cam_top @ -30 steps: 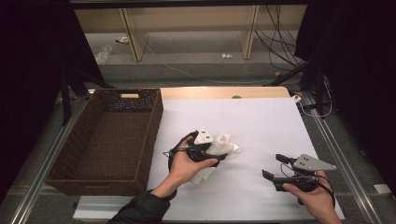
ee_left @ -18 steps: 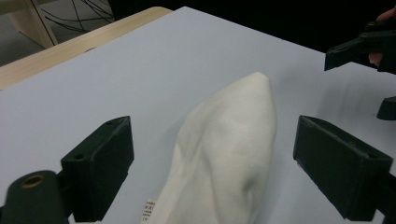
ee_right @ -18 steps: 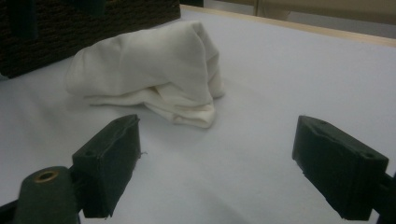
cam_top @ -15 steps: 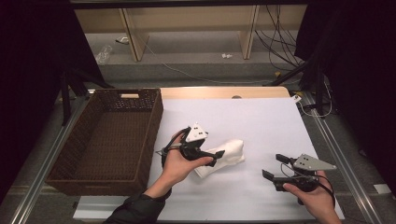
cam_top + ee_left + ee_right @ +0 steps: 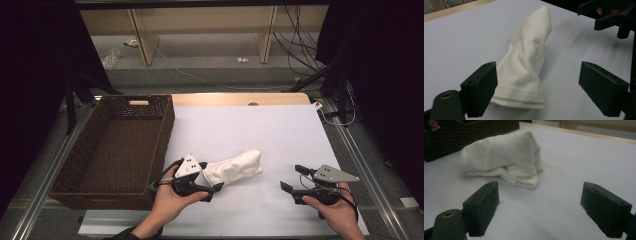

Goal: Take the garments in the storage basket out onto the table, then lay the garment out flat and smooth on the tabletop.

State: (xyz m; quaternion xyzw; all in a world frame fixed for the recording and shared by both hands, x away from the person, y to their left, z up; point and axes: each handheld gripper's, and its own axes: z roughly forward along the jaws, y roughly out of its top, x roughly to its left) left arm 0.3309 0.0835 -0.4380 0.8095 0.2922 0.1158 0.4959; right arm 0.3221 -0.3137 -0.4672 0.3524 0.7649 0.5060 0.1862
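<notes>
White cloth (image 5: 232, 168), rolled into a loose tube, lies on the white desk (image 5: 260, 130) just right of the wicker basket (image 5: 115, 150), long axis running from about 8 o'clock to 2 o'clock in the high view.

Left tongs (image 5: 207, 189): released, jaws spread wide at the cloth's hemmed near end, one jaw beside the hem, nothing gripped. Right tongs (image 5: 292, 180): also released, resting at 4 o'clock of the cloth, well apart from it.

Risks, as judged:
- Tongs closing on the top layer alone would likely let the roll unwind and trail when lifted.
- The hem sits flat on the desk; a jaw tip coming in low could push the cloth along instead of sliding under it.
- The basket wall is near; a dangling end could snag on the rim.

Writing: no brand, label or text is legible on cloth, basket or tongs.
</notes>
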